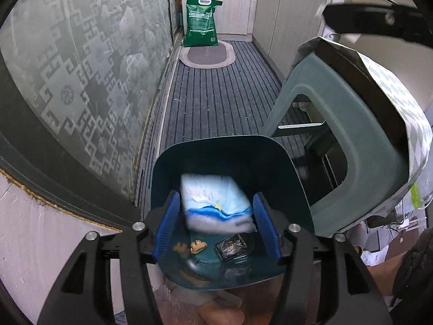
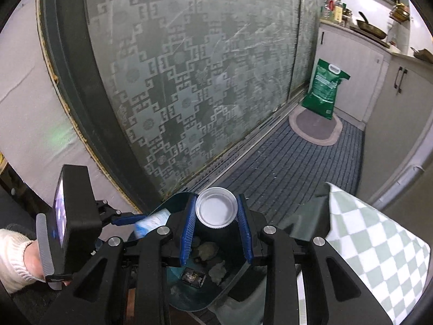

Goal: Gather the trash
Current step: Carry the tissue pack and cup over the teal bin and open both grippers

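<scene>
The left hand-held gripper (image 1: 216, 216) stands released around a soft white-and-blue packet (image 1: 216, 203), blurred, over the dark bin (image 1: 297, 178). The right hand-held gripper (image 2: 216, 224) clamps a dark, white-capped bottle (image 2: 215, 211).

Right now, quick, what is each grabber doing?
Left gripper: open, the blue and white packet blurred between its fingers over the dark bin.
Right gripper: shut on a dark bottle with a clear cap.

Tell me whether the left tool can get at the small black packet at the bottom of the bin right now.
Probably not yet. The blue and white tissue pack sits between the left tool's open jaws over the bin; the black packet lies lower, partly behind it.
</scene>
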Demonstrator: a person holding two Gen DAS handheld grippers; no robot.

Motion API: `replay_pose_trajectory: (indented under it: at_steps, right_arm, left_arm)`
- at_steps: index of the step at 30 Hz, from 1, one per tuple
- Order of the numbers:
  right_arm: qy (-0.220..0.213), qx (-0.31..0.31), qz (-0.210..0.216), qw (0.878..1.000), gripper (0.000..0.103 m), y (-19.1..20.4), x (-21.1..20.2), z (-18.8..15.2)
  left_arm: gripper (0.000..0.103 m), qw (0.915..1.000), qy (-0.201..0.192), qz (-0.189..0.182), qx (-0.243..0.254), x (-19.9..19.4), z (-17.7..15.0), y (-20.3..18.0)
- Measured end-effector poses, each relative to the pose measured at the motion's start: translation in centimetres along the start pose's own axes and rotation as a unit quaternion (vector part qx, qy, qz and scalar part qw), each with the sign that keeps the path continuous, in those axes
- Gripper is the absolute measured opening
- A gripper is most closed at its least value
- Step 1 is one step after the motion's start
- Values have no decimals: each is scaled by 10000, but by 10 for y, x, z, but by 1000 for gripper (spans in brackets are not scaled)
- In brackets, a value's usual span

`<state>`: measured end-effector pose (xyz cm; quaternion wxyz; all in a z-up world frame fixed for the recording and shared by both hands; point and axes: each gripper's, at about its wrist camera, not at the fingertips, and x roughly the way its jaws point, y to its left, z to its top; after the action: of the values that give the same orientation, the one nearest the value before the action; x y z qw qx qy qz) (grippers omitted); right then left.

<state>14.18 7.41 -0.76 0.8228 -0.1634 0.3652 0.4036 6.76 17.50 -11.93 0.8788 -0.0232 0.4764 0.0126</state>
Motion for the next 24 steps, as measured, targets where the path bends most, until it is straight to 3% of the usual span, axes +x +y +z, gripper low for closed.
replay_pose_trajectory:
  at_steps: [12,24]
  right_arm:
    - [402,-55,51,9992,30,13,37,-5]
    - [1124,-282,64,9932,30,37,86,-29]
  left_arm:
    - [47,9994,-269,-51,-201,-25,2,17]
    - [30,9947,-932,-105,-416,-76,14,29]
